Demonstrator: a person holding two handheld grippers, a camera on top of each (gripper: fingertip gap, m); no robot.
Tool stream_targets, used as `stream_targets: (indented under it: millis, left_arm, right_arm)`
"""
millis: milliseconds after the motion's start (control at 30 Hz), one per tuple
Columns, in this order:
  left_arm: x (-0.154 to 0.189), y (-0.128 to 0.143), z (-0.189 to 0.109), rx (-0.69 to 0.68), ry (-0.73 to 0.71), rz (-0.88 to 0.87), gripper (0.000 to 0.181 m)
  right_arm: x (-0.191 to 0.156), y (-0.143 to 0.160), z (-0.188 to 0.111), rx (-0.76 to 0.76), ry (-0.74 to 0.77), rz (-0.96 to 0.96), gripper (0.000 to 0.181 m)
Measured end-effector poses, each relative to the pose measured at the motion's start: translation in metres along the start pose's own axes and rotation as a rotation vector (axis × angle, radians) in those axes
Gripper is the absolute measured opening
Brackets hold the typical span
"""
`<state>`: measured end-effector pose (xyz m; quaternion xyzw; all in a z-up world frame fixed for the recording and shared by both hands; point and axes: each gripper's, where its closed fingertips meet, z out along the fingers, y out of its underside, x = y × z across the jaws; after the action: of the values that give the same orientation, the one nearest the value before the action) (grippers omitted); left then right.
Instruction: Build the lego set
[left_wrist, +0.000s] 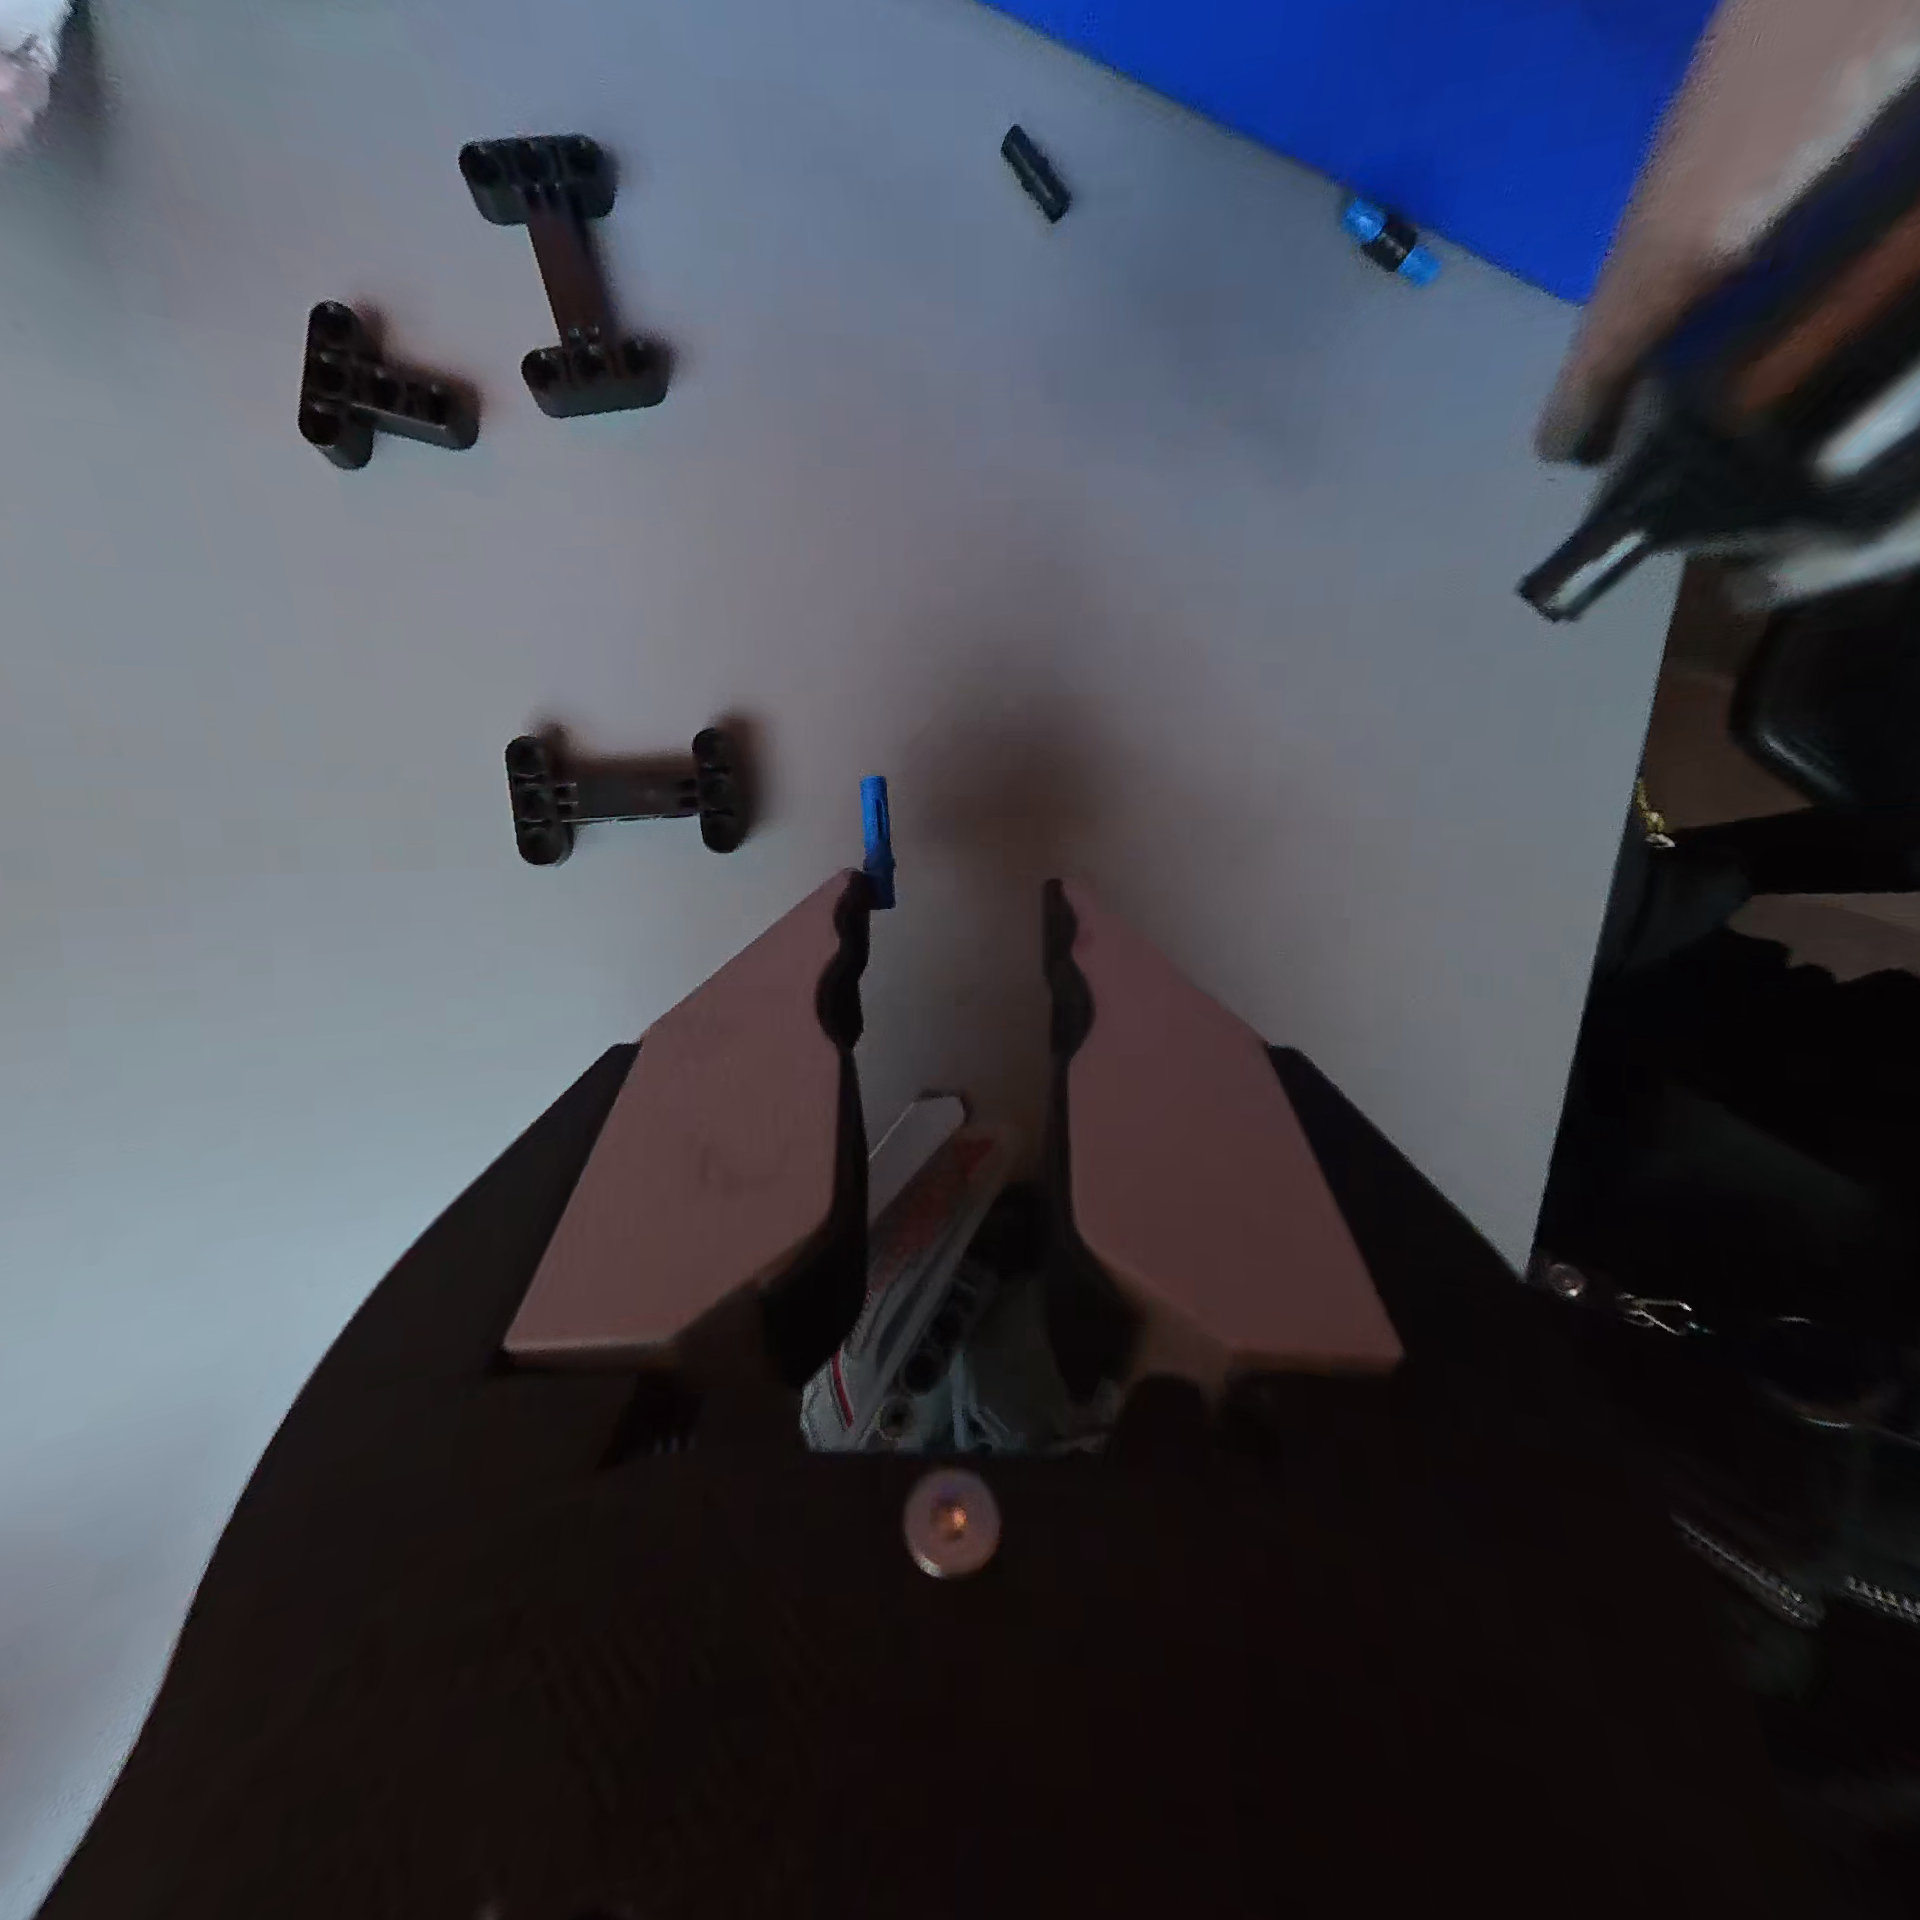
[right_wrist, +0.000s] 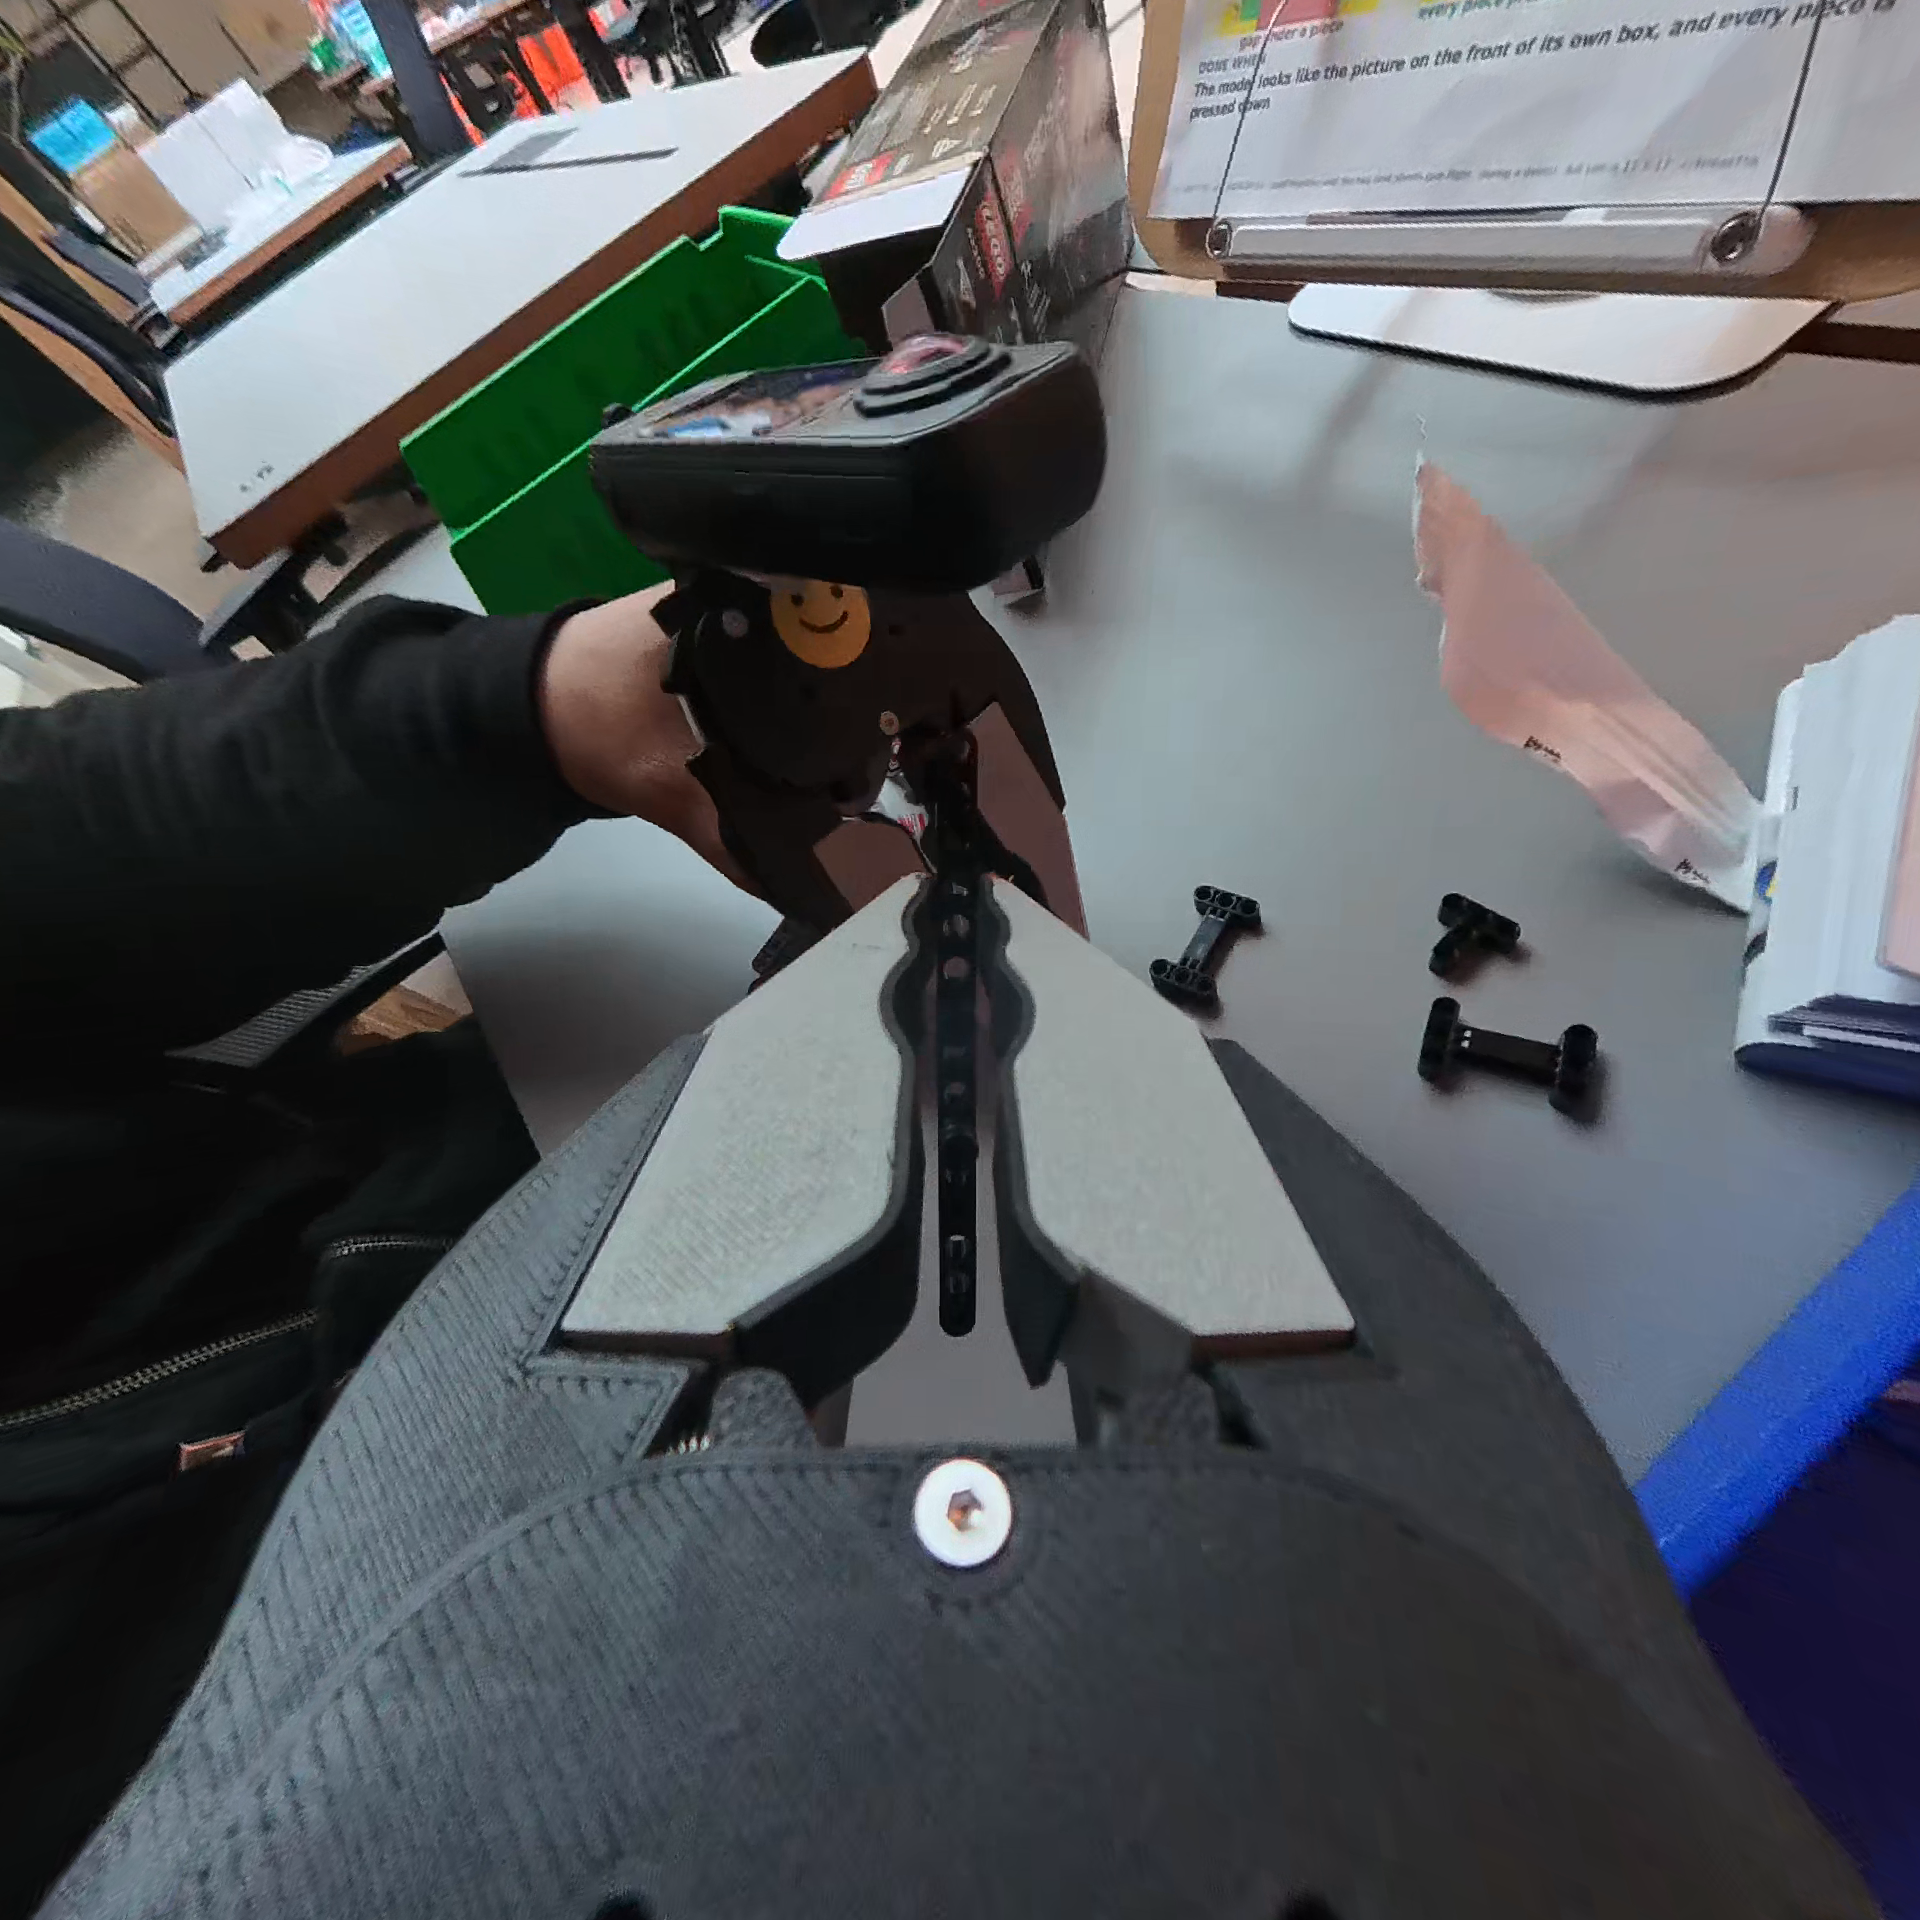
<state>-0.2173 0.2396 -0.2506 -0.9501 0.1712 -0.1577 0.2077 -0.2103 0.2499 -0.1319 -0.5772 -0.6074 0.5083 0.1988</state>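
Right wrist view shows the right tool (right_wrist: 958, 894) clamped on a long black beam (right_wrist: 956, 1132), held level toward the left tool (left_wrist: 954, 888), which stands parted with a blue pin (left_wrist: 876, 836) at one fingertip, likely ready for joining. Spare black connectors (left_wrist: 629, 790) wait on the bench (left_wrist: 1195, 468).

Three beams (right_wrist: 1507, 1049) lie on table (right_wrist: 1299, 623)

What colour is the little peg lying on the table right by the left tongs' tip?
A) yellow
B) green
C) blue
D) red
C: the small peg lying on the pale table, just by one fingertip of the left tongs, is bright blue.
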Motion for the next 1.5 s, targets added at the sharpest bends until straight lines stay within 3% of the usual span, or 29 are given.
stream_targets:
  millis: [167, 267, 367, 533, 567, 600, 667, 733, 833, 867, 1000, 1100, 1267, 1400, 1500]
  left_arm:
    - [0.003, -0.012, -0.009, 0.109, 0.041, 0.005, 0.053]
    - [0.014, -0.012, -0.009, 0.129, 0.135, 0.003, 0.055]
    - [0.013, -0.008, -0.009, 0.133, 0.126, 0.016, 0.065]
    - [0.008, -0.014, -0.030, 0.261, 0.115, 0.035, 0.059]
    - [0.010, -0.016, -0.030, 0.265, 0.141, 0.032, 0.045]
    - [0.011, -0.015, -0.025, 0.238, 0.138, 0.043, 0.031]
    - [0.000, -0.005, -0.013, 0.126, 0.011, 0.097, 0.030]
    - [-0.001, 0.007, -0.005, 0.012, -0.052, 0.176, 0.052]
    - [0.010, 0.025, 0.007, -0.135, 0.030, 0.119, 0.091]
    - [0.013, 0.016, 0.009, -0.107, 0.045, 0.124, 0.088]
    - [0.001, 0.011, 0.009, -0.243, -0.011, 0.147, 0.084]
    - [0.009, 0.000, 0.002, -0.122, 0.094, 0.109, 0.083]
    - [-0.001, -0.009, -0.029, 0.114, 0.071, 0.067, 0.067]
    - [0.043, -0.028, -0.074, 0.389, 0.266, 0.085, 0.057]
    - [0.056, -0.033, -0.079, 0.444, 0.303, 0.055, 0.058]
  right_arm:
    - [0.000, 0.000, 0.000, 0.004, 0.014, -0.005, 0.003]
    - [0.000, -0.002, -0.001, 0.020, 0.009, 0.009, 0.003]
    - [-0.002, -0.003, -0.002, 0.023, 0.006, 0.008, 0.003]
    - [-0.001, -0.001, 0.002, 0.017, 0.005, 0.016, 0.003]
    - [-0.001, 0.000, 0.003, 0.012, 0.005, 0.015, 0.003]
    - [-0.001, 0.000, 0.004, 0.009, 0.004, 0.012, 0.003]
    - [-0.005, -0.001, 0.005, 0.005, -0.005, 0.002, 0.003]
    - [-0.006, -0.001, 0.004, 0.003, -0.002, -0.013, 0.003]
    - [-0.002, 0.000, 0.002, -0.006, 0.021, -0.013, 0.003]
    - [0.000, 0.001, 0.002, -0.009, 0.022, -0.009, 0.004]
    - [0.002, 0.001, -0.001, -0.013, 0.039, -0.010, 0.004]
    - [0.005, -0.002, -0.011, 0.001, 0.055, -0.012, 0.003]
    - [0.004, -0.001, -0.013, 0.002, 0.034, 0.002, 0.003]
    - [-0.006, -0.006, -0.005, 0.036, -0.025, 0.003, 0.003]
    - [-0.026, -0.016, 0.000, 0.096, -0.172, 0.040, 0.003]
